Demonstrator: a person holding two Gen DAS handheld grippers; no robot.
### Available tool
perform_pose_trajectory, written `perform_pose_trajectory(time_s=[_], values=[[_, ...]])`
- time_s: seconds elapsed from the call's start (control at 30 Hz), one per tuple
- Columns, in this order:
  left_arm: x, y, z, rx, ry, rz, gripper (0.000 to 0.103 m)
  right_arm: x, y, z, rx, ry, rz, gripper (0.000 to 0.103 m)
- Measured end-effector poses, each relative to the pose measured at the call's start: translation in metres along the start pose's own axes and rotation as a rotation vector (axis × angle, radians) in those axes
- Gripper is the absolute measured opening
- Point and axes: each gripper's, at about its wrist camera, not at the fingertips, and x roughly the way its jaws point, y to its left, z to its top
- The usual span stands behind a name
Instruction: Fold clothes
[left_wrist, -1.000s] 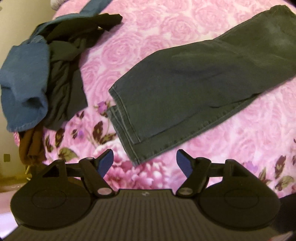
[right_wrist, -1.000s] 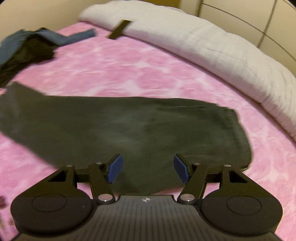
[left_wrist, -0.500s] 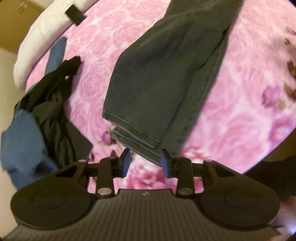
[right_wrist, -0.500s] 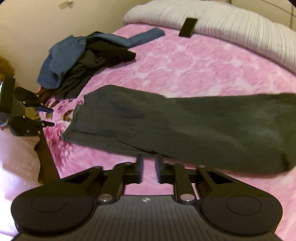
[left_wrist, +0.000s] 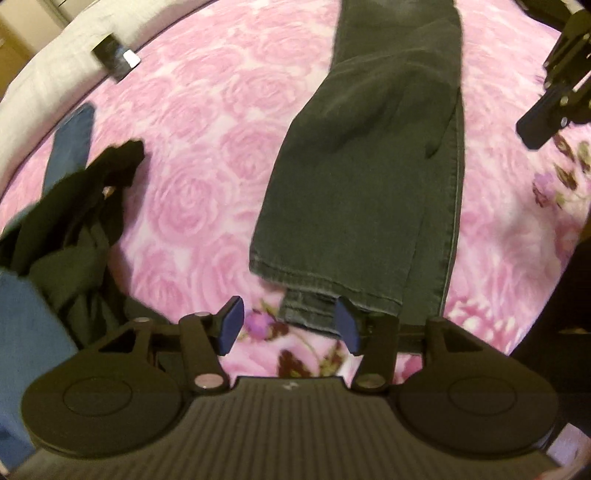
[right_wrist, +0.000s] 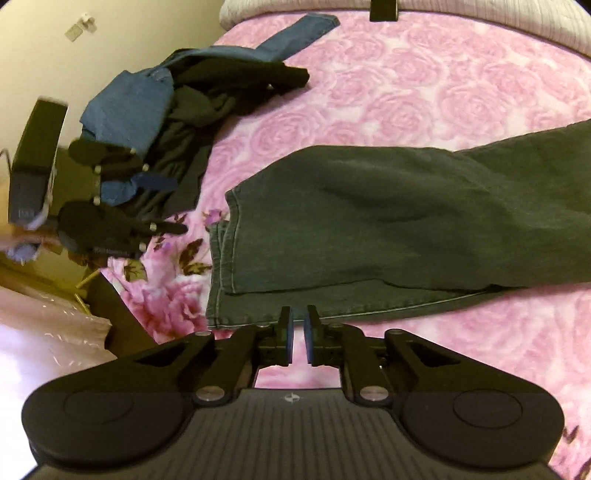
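Pink rose-printed bedspread (left_wrist: 207, 122) covers the bed, with a white pillow along its head edge. At the left edge lies a heap of unfolded clothes (right_wrist: 162, 110). Just right of it the left gripper (left_wrist: 288, 328) hovers with jaws wide apart over the hem of the dark jeans (left_wrist: 369, 177), which stretch away across the middle. The right gripper (right_wrist: 298, 334) sits at the jeans' near side seam, jaws nearly together, seemingly gripping nothing. Pinching only the top leg would leave the lower one behind and skew the fold.
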Motion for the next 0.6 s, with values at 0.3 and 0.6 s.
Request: perform_pose_trajectory(time_s=[0.3,0.6], values=[[0.04,0.038,0.023,0.077,0.007,-0.181,0.057,0.018,0.005,-0.008,0.225,-0.046,0.0,0.03],[0.116,0.09,0.039,0.094,0.034,-0.558,0.05,0.091,0.029,-0.041,0.675,-0.214,0.005,0.043]])
